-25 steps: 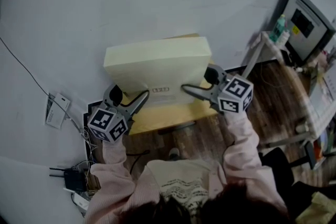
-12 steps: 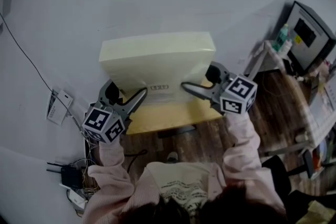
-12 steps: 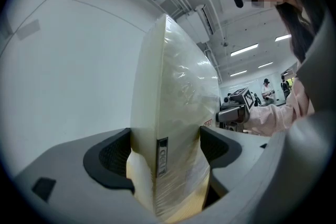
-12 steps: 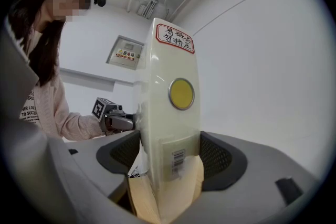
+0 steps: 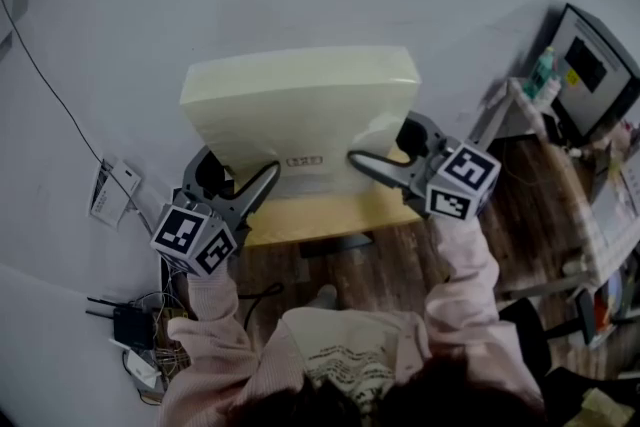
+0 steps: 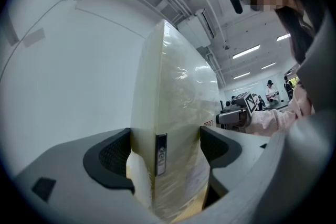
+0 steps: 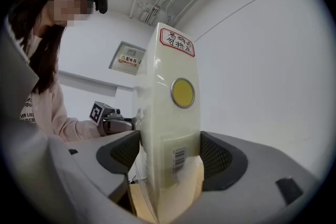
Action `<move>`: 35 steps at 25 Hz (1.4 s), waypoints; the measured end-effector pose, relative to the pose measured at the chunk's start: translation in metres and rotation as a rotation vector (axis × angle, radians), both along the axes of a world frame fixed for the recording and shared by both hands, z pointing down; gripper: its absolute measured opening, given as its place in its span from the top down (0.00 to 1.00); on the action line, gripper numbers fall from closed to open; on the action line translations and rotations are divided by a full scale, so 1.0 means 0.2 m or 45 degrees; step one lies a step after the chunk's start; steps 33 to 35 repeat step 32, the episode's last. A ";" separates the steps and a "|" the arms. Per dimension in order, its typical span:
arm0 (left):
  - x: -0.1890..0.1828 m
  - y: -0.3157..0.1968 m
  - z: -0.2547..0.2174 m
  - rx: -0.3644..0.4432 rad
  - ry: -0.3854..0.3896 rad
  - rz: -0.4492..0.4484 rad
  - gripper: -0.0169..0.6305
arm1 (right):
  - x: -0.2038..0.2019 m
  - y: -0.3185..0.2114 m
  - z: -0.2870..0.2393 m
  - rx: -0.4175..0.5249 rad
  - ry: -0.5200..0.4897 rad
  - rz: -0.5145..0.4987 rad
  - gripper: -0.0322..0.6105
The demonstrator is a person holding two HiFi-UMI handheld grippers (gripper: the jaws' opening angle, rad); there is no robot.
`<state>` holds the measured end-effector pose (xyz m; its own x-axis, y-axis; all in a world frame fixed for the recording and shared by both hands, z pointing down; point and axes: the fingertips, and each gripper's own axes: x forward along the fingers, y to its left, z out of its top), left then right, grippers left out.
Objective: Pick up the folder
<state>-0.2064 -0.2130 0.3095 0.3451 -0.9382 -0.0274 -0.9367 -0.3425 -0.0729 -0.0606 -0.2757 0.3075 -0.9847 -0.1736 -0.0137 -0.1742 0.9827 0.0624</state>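
The folder (image 5: pixel 300 110) is a thick pale cream box file wrapped in clear film, held up above a small wooden table (image 5: pixel 330 215). My left gripper (image 5: pixel 272 173) is shut on its lower left edge and my right gripper (image 5: pixel 352 159) is shut on its lower right edge. In the left gripper view the folder's narrow edge (image 6: pixel 173 128) stands upright between both pads. In the right gripper view its spine (image 7: pixel 170 134), with a red-framed label, a yellow round sticker and a barcode, sits squeezed between the pads.
A white wall fills the background. On the floor at left lie a cable, a small white card (image 5: pixel 108 195) and a black router (image 5: pixel 132 325). A metal trolley with bottles (image 5: pixel 535 75) and a dark monitor (image 5: pixel 590 60) stand at right. Wooden floor lies below.
Both grippers have lifted the folder higher and tilted it toward the wall, so more of its broad face shows. The left gripper shifted slightly left.
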 end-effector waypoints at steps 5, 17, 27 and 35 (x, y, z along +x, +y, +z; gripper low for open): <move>0.01 0.02 0.00 0.009 0.002 -0.003 0.33 | 0.01 0.02 -0.01 0.007 -0.033 0.014 0.41; 0.01 0.01 -0.01 0.023 0.004 -0.005 0.33 | 0.02 0.01 -0.01 0.021 -0.034 0.024 0.41; 0.02 -0.01 -0.01 0.021 0.002 -0.001 0.32 | 0.02 -0.01 0.01 0.009 -0.037 0.025 0.41; 0.05 -0.02 0.00 0.017 0.012 -0.009 0.32 | 0.05 -0.03 0.02 0.002 -0.036 0.021 0.41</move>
